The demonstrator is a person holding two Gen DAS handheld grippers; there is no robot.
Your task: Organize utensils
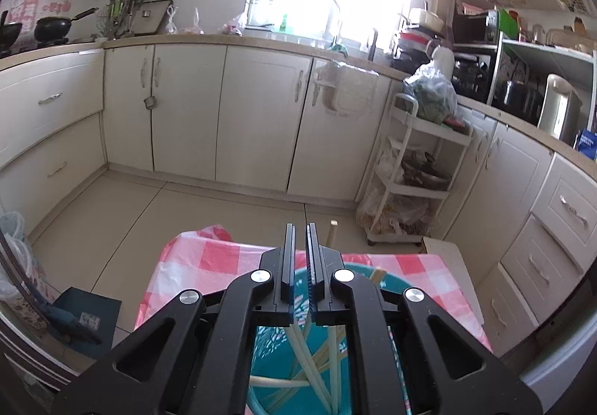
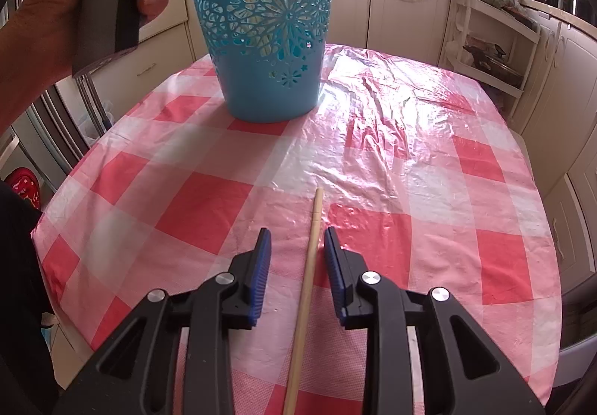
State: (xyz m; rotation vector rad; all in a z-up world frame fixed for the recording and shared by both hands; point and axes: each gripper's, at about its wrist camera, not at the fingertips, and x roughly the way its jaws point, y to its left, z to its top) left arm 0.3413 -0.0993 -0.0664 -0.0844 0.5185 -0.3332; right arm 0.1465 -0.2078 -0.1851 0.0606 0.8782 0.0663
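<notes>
Pointing toward basket [image 2: 270, 42]: chopstick [image 2: 308, 266]

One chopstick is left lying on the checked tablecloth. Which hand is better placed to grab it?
The right. The right gripper has its jaws open around the chopstick. The left gripper is shut, hanging over the blue basket.

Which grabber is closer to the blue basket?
Left. The left gripper hangs right over the blue basket, above the chopsticks inside. The right gripper is down at the near end of the table, open around a loose chopstick.
</notes>
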